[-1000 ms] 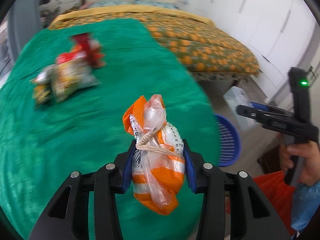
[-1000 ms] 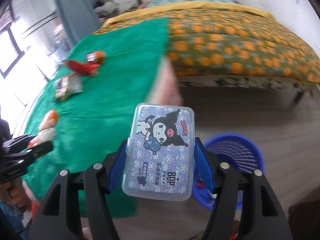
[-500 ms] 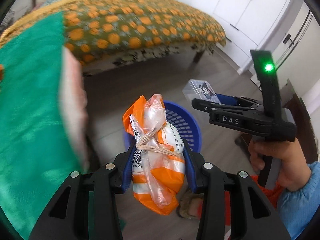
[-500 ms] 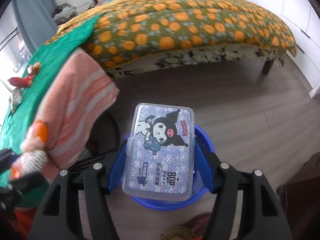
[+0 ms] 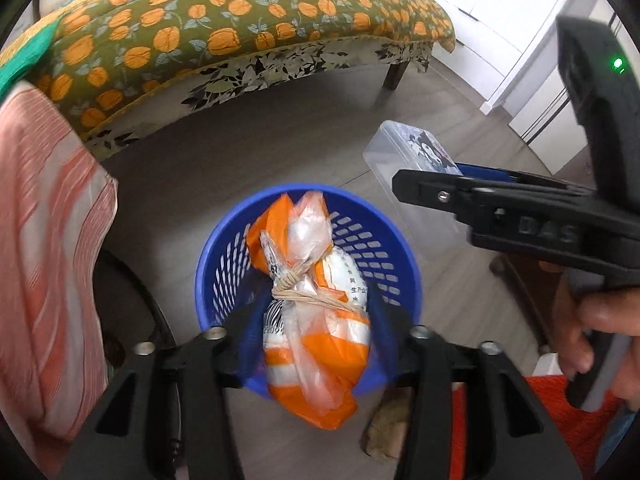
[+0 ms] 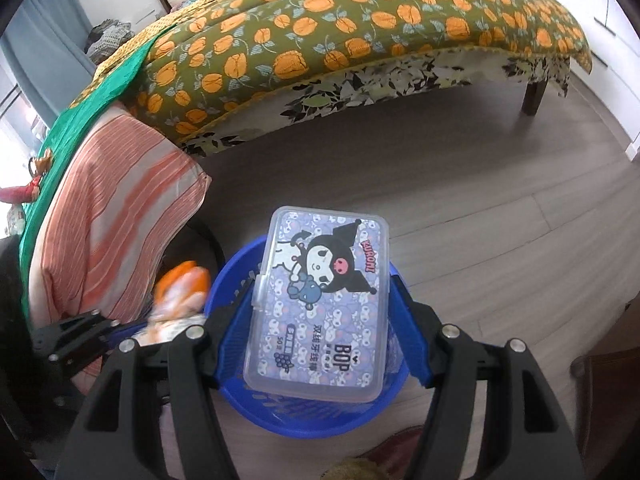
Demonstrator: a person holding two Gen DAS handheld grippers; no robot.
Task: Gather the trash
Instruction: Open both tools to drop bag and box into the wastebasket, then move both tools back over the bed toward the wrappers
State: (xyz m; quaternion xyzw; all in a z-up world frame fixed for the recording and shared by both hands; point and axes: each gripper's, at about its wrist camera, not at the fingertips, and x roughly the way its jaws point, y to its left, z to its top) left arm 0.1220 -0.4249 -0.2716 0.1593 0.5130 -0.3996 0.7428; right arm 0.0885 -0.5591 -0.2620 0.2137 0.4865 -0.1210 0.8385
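Observation:
A blue slotted basket (image 5: 224,264) stands on the wood floor. In the left wrist view an orange and white tied plastic bag (image 5: 320,344) hangs over the basket between the blue pads of my left gripper (image 5: 316,320). Its jaws are opening, and the pads stand clear of the bag's sides. In the right wrist view a clear plastic box with a cartoon label (image 6: 320,300) is over the basket (image 6: 304,420) between the pads of my right gripper (image 6: 320,320). Its jaws are opening too, with gaps on both sides of the box.
A bed with an orange-flowered quilt (image 6: 320,40) stands beyond the basket, its leg (image 6: 534,96) at the right. A pink striped cloth (image 6: 112,224) hangs off the green-covered surface (image 6: 72,128) at the left. A person's hand (image 5: 596,332) holds the right gripper; an orange mat (image 5: 560,396) lies below.
Both grippers swung from beside the green surface to over the blue basket and sank lower. Their jaws have widened and let go of the bag and the box.

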